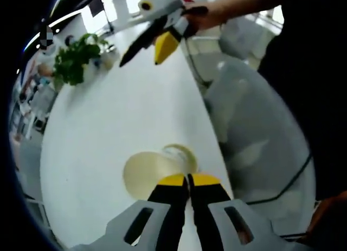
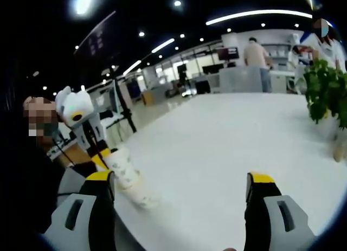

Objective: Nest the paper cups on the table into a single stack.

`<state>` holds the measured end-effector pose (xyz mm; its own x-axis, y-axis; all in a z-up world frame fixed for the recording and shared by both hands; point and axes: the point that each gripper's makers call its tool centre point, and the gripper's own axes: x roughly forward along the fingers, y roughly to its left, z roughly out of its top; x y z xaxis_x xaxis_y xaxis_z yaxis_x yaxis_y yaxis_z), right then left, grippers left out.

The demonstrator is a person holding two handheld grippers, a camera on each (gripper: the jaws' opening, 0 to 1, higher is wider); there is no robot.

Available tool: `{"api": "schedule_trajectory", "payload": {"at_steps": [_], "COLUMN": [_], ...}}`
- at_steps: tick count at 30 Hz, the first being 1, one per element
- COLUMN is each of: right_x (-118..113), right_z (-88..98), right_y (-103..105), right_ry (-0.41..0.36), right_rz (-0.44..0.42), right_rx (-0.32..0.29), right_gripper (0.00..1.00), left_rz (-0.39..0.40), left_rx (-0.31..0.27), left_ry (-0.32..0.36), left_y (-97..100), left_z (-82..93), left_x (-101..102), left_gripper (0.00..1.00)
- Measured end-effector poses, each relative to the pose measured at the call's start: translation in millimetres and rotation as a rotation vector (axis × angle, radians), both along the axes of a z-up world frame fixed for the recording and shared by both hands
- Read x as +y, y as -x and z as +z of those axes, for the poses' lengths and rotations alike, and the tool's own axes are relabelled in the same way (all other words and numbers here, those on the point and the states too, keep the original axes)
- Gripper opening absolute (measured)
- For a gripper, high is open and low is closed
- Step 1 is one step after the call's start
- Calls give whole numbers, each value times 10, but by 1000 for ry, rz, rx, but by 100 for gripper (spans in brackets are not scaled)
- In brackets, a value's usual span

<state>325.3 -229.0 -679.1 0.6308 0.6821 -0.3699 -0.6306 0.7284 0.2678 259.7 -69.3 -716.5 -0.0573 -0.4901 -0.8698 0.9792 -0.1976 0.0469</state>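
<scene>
White tabletop (image 1: pixel 108 126) runs long across an open office, with a leafy potted plant (image 1: pixel 76 58) at its far end. On the near edge a stack of paper cups (image 1: pixel 157 172) lies on its side, mouth toward the left hand-held gripper (image 1: pixel 188 180), whose yellow-tipped jaws are pressed together on the cup rim. In the right gripper view the same stack (image 2: pixel 130 180) slants down from the left hand-held gripper (image 2: pixel 100 153) toward the tabletop (image 2: pixel 227 148), its closed base lowest. The right hand-held gripper (image 2: pixel 181 188) is spread wide and empty, with the stack just off its left jaw. The left one is plainly nearer. No loose cup can be made out.
</scene>
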Motion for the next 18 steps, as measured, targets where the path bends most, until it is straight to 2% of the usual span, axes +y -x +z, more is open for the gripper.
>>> {"api": "schedule_trajectory", "payload": {"at_steps": [18], "right_x": [40], "right_z": [-29], "right_y": [35], "right_ry": [-5], "right_rz": [10], "right_rx": [6], "right_gripper": [99], "left_rz": [-8], "left_rx": [-6], "left_ry": [3], "left_y": [-41], "left_z": [14], "left_x": [0], "left_gripper": [2]}}
